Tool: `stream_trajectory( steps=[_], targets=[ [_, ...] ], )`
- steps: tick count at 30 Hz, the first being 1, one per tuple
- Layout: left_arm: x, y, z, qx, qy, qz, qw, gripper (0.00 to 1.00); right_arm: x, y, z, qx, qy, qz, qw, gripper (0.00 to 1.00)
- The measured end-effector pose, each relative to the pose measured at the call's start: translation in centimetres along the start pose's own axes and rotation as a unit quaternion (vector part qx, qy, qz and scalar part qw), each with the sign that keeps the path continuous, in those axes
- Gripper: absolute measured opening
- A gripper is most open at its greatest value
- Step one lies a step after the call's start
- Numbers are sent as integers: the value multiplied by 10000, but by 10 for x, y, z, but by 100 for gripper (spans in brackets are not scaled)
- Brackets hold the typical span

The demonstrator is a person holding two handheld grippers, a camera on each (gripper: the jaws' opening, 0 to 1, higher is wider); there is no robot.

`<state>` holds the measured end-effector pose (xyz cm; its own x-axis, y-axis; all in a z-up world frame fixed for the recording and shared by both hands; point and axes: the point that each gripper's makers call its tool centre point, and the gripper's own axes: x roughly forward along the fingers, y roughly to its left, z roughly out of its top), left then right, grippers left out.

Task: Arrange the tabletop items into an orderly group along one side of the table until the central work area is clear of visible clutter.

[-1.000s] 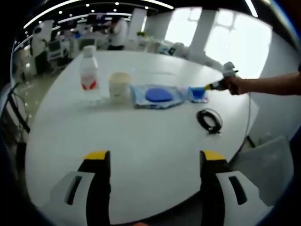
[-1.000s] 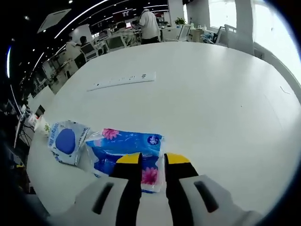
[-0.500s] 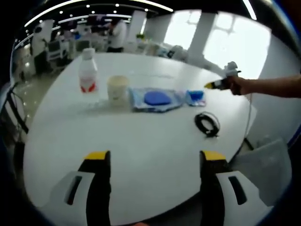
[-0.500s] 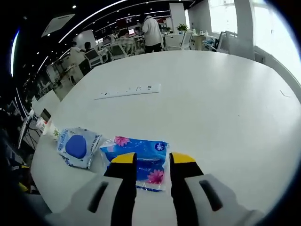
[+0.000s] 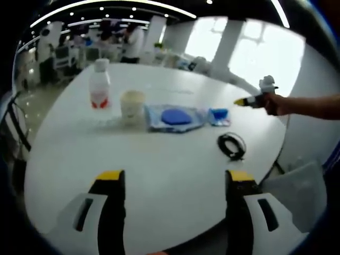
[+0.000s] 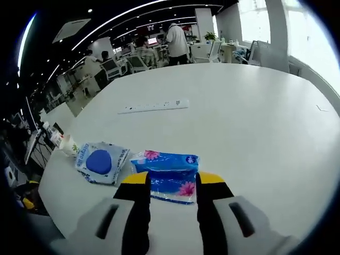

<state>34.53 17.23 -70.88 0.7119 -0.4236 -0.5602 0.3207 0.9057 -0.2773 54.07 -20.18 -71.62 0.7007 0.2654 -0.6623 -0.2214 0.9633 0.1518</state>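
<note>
My left claw (image 5: 171, 183) hangs over the bare near part of the round white worktop (image 5: 159, 159), its jaws spread wide with nothing between them. My right claw (image 6: 171, 181) hovers just behind the blue floral-printed tissue pack (image 6: 167, 176); its yellow-tipped jaws stand apart to either side of the pack's near edge, and I judge that they have released it, since the pack lies flat on the worktop and I see no pinch on it.

From the left gripper view a row has formed along the far side: a clear plastic bottle with a red label (image 5: 100, 85), then a cream paper cup (image 5: 132, 105), then a clear plastic pouch holding a round blue pad (image 5: 175, 117), then the tissue pack at the row's right end, just beside the pouch. These four sit near one another in a line, so most of the grouping looks done.

What is left, as I read it, is the coiled black cable (image 5: 231, 145), which lies by itself nearer to me and apart from the row. A long white power strip (image 6: 154, 106) also lies farther across the worktop in the right gripper view; whether it counts as clutter I cannot say.
</note>
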Motion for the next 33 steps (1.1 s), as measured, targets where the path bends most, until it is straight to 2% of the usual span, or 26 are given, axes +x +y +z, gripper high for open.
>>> stream_trajectory(
  steps=[6, 15, 19, 22, 29, 33],
  targets=[
    [1, -3, 1, 36, -11, -65, 10000, 74, -16, 17, -19, -24, 39, 31, 10000, 33],
    [0, -7, 6, 168, -84, -106, 9998, 73, -31, 33, -33, 65, 8, 93, 9999, 33],
    [-1, -7, 6, 148, -93, -125, 9998, 73, -37, 37, -25, 292, -36, 210, 9993, 33],
    [-2, -6, 7, 116, -126, -111, 9998, 73, -43, 38, -14, 111, -132, 239, 9996, 33],
    [-2, -8, 8, 146, -126, -132, 9997, 73, -49, 35, -20, 324, -101, 273, 9990, 33],
    [-3, -7, 8, 140, -136, -125, 9997, 73, -55, 36, -18, 579, -199, 333, 9976, 33]
  ],
)
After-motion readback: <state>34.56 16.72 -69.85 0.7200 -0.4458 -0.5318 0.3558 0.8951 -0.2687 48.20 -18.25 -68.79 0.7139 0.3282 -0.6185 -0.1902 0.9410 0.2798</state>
